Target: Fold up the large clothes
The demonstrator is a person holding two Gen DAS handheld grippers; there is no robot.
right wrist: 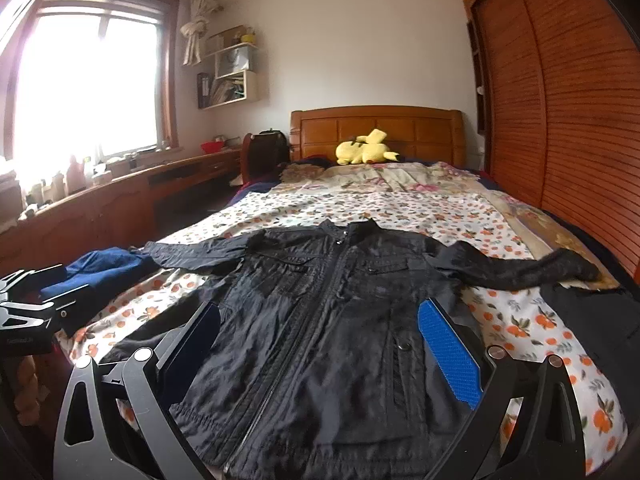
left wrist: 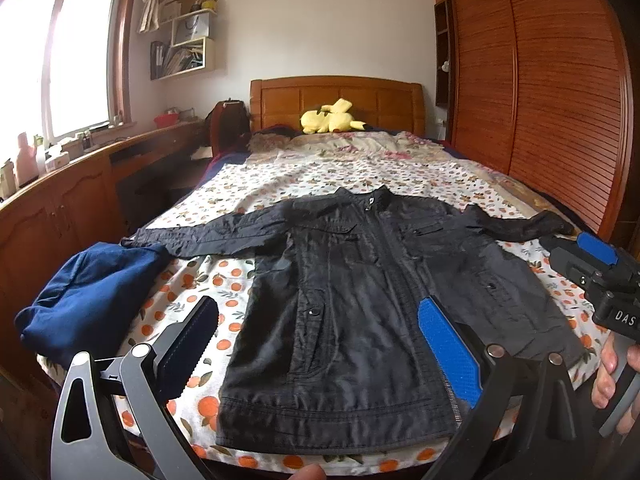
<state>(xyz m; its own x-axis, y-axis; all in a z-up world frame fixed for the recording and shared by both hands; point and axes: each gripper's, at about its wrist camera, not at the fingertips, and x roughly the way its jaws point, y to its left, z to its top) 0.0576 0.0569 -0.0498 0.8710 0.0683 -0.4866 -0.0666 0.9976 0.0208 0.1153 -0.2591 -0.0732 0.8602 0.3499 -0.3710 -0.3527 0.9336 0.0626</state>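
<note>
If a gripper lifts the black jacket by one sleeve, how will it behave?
The black jacket is thin and creased, so it will probably drape limply. The spread sleeve would likely rise first, dragging the body. Its faint sheen hints it may slide on the bedsheet.

Lettering, right edge of the left wrist view: "DAS" in white capitals on the black body of the right gripper (left wrist: 618, 312); cut off by the frame edge.
Lettering, left edge of the right wrist view: faint line on the left gripper (right wrist: 28, 338); too blurred to read.
</note>
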